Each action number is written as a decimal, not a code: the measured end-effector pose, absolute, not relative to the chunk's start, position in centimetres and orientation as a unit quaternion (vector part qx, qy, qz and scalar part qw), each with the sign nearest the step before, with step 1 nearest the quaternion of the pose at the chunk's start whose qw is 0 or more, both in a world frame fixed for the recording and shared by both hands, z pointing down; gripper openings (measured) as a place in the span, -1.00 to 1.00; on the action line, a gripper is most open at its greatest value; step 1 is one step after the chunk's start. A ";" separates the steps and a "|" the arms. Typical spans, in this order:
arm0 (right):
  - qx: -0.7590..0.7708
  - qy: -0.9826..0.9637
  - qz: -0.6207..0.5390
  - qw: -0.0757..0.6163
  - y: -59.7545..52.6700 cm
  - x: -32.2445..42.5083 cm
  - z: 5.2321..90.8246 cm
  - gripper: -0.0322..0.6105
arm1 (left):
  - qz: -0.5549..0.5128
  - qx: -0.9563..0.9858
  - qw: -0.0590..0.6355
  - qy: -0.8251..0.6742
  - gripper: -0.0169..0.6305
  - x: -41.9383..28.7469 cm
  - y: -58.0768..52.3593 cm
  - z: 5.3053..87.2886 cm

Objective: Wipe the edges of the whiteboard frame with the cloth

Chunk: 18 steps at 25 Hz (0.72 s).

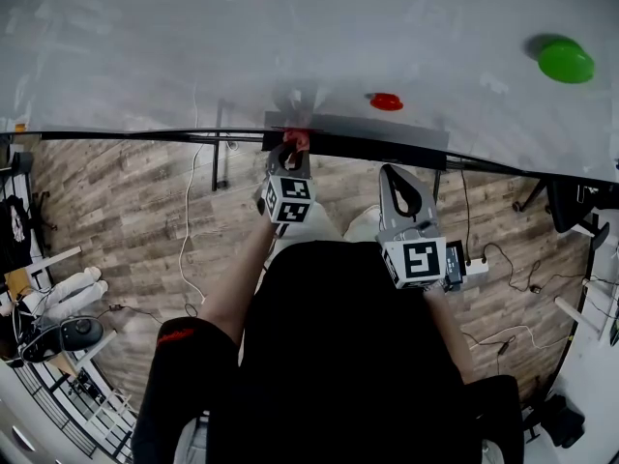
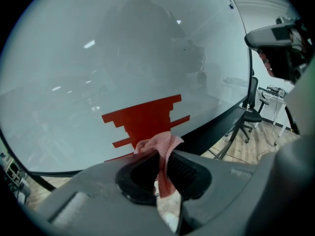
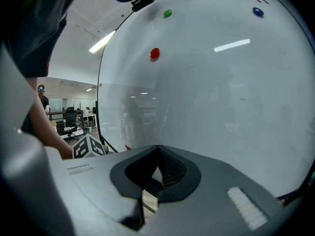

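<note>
The left tool (image 1: 294, 149) is squeezed tight on a pink-red cloth (image 2: 158, 144). The cloth sits right at the black frame (image 1: 145, 136) along the bottom edge of the whiteboard (image 1: 193, 46). The right tool (image 3: 156, 168) is pressed together with nothing in it, and it is a little way back from the board. A red magnet (image 1: 386, 101) and a green magnet (image 1: 566, 61) stick on the board.

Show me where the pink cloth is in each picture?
Head view: cloth at the left gripper tip, upper middle, by the whiteboard frame.
Left gripper view: low centre, pinched in the jaws.
Right gripper view: not clearly visible.
Shared landmark: the dark whiteboard frame.
</note>
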State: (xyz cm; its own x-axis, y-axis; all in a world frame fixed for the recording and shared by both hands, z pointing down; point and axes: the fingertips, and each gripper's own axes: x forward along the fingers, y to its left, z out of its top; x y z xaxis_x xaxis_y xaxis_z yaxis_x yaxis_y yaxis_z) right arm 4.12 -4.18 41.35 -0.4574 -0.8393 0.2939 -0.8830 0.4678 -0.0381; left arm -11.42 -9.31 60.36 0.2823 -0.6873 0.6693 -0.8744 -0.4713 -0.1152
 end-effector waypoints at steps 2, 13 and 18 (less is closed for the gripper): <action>0.509 -0.848 0.094 0.117 -4.0 4.5 41.3 -0.89 | 0.338 0.788 0.138 -0.495 -0.82 -11.1 -9.2 60.3; 0.516 -0.843 0.098 0.115 -3.9 6.3 41.3 -0.89 | 0.342 0.790 0.137 -0.490 -0.82 -9.6 -9.0 60.2; 0.519 -0.841 0.099 0.114 -3.9 7.2 41.3 -0.89 | 0.344 0.791 0.136 -0.488 -0.82 -8.8 -9.0 60.3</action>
